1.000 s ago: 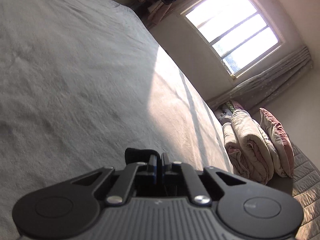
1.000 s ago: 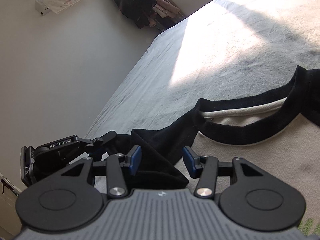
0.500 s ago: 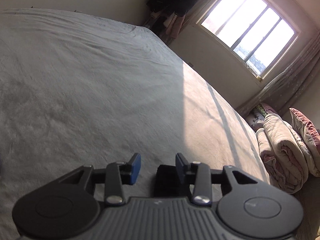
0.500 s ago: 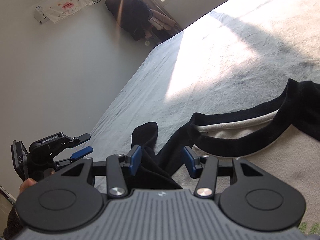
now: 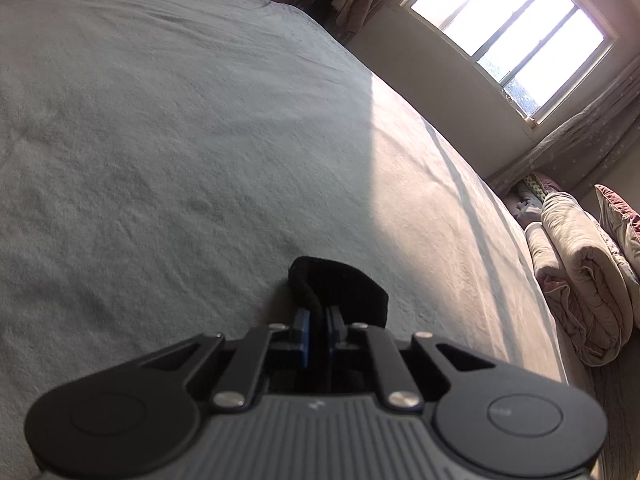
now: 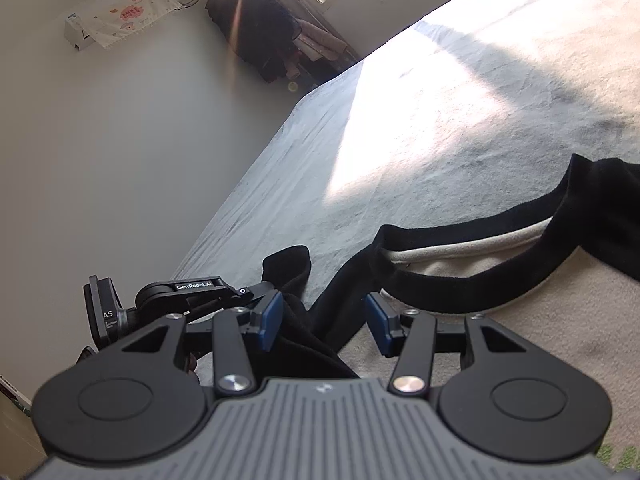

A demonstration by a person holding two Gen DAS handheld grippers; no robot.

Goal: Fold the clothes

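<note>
The left gripper (image 5: 316, 330) pinched a black sleeve cuff (image 5: 340, 292) between its blue pads, the cuff bulging just ahead of the tips. The right gripper (image 6: 326, 316) stood wide, gripping nothing, with dark cloth lying between its pads. Ahead and to its right the black-and-cream garment (image 6: 472, 276) lay spread on the grey bed (image 6: 440, 132), collar facing away

bed cover (image 5: 200, 160): pale, napped, matt cloth, faintly creased | garment (image 6: 500, 280): soft matt knit, cream body, black ribbed trim | black cuff (image 5: 340, 292): matt fuzzy cloth | right gripper (image 6: 324, 316): matt black plastic, ribbed grey housing, shiny metal screws, blue rubbery pads (image 6: 270, 316) | quilt (image 5: 580, 272): puffy dull fabric
</note>
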